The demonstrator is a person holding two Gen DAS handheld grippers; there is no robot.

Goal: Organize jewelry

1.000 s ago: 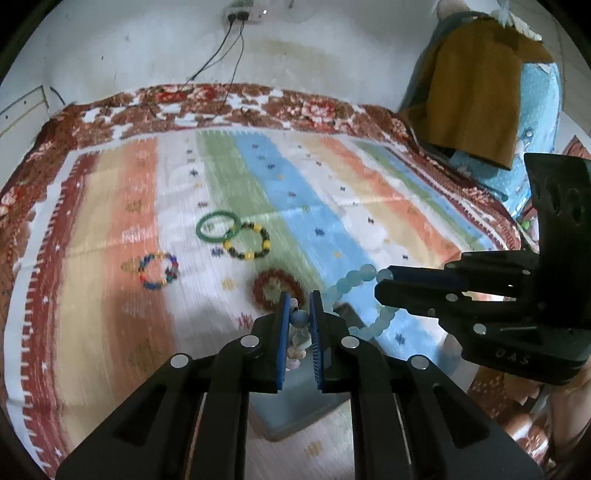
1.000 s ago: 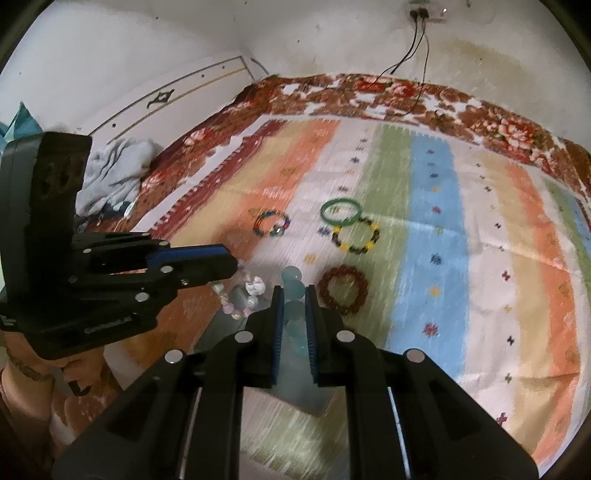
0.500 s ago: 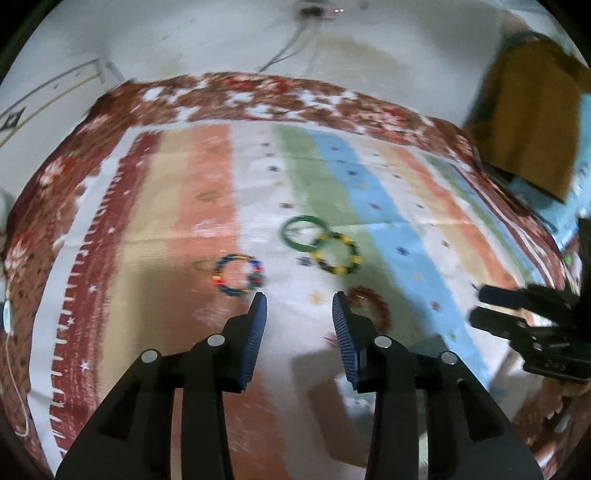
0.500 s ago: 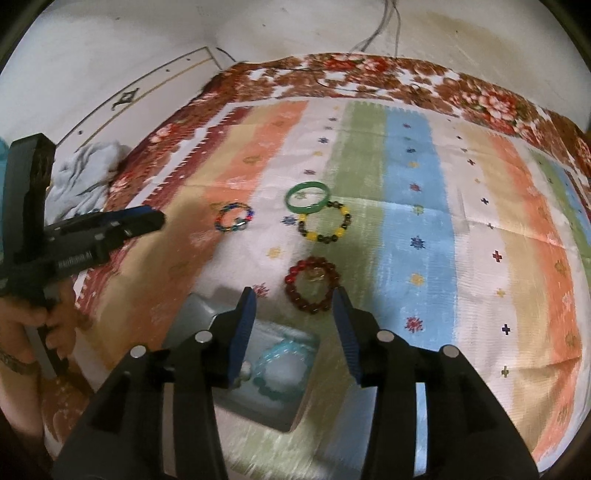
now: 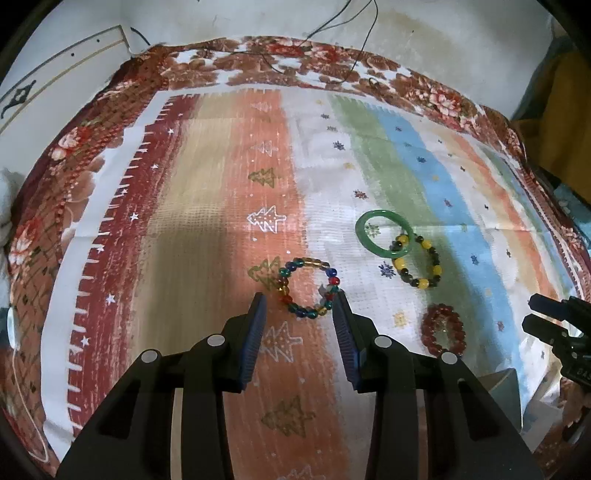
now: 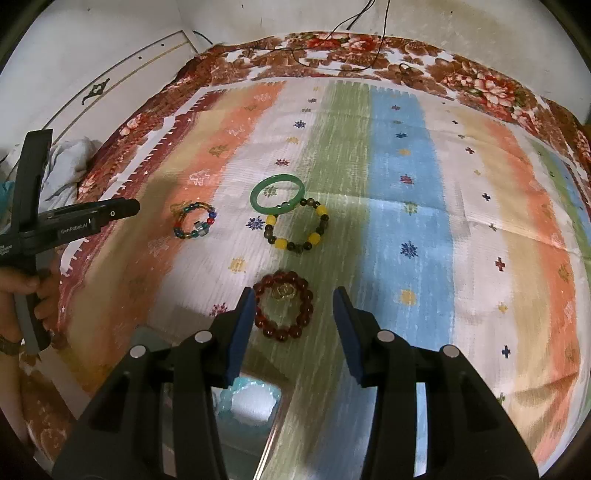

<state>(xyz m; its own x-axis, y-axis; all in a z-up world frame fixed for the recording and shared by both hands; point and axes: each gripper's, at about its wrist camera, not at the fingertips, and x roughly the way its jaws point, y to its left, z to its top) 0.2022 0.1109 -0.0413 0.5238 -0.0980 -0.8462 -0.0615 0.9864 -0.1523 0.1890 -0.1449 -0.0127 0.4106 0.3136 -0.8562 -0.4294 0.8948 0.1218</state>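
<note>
My left gripper (image 5: pixel 298 301) is open, its tips either side of a multicolour bead bracelet (image 5: pixel 308 287) on the striped cloth. My right gripper (image 6: pixel 293 297) is open above a dark red bead bracelet (image 6: pixel 284 309). A green bangle (image 6: pixel 277 194) overlaps a yellow-and-dark bead bracelet (image 6: pixel 297 227) farther out. A pale blue bead bracelet (image 6: pixel 245 398) lies in a clear box (image 6: pixel 273 424) below the right gripper. The left gripper shows at the left of the right wrist view (image 6: pixel 122 210); the multicolour bracelet (image 6: pixel 195 219) lies just beyond it.
The striped cloth (image 5: pixel 207 206) has a red floral border (image 5: pixel 258 62) against a white wall. Black cables (image 6: pixel 351 33) hang onto the far edge. Grey-white fabric (image 6: pixel 68 162) lies off the left side. The box corner (image 5: pixel 504 380) shows at right.
Both grippers have opened and let go of the pale blue and pale bead bracelets. The left gripper moved left to the multicolour bracelet; the right moved over the dark red one.
</note>
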